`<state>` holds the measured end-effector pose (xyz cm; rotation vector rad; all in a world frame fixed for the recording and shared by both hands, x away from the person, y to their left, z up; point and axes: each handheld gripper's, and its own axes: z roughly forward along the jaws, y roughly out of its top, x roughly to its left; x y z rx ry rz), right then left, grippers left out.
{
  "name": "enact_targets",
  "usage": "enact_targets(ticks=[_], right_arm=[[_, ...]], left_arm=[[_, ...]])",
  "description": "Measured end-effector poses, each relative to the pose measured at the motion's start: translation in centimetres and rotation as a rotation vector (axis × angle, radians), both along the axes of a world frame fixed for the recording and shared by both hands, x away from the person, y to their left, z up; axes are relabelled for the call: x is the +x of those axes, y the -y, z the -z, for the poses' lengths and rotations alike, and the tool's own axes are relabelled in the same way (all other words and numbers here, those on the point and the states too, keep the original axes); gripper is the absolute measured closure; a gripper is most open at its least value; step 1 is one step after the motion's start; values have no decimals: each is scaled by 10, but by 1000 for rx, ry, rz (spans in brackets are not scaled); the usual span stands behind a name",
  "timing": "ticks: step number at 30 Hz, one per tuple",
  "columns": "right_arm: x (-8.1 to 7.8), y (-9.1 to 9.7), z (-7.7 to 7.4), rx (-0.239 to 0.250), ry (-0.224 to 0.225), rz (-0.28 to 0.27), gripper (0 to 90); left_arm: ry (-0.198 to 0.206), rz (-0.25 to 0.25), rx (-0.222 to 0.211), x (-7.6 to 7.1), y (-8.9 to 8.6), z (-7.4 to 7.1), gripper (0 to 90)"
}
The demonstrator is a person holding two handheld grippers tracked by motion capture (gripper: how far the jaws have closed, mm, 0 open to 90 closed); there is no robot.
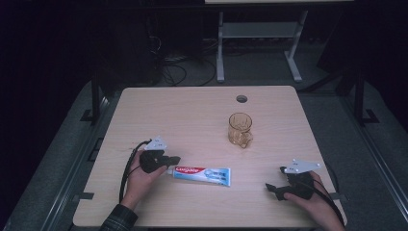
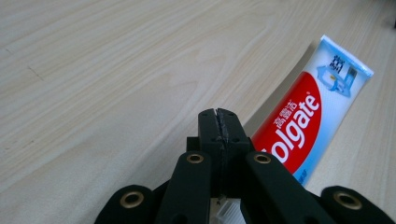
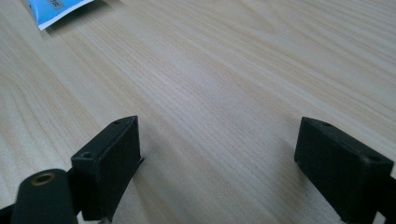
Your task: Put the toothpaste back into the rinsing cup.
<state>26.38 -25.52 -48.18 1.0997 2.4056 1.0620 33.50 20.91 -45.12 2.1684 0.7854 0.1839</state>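
A: From above, one Colgate toothpaste tube (image 1: 202, 175) lies on the worktop (image 1: 192, 110), cap beside the left tool (image 1: 171, 161); one amber glass mug (image 1: 239, 130) stands farther back.

B: Left gripper view: jaws pressed together, empty, so a grab would just shove the tube (image 2: 306, 121).

A: Right gripper view: the right tool (image 3: 217, 163) gapes wide, holding nothing.

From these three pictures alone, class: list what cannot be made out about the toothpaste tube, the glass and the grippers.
- Toothpaste tube: its cap end, high view, is covered by the left gripper; in the left gripper view the shut jaws hide it.
- Tube's small print: too small, all views.
- Glass mug: whether anything is inside, too small, high view.
- Right gripper: its fingertips, right gripper view, cut off by the bottom edge.
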Motion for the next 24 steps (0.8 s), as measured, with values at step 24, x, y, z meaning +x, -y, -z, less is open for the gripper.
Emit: enact_targets(ticks=[24], right_arm=[[0,0,0,-4,7,-2,135]], left_arm=[[-16,40,22,-17,0,3,900]])
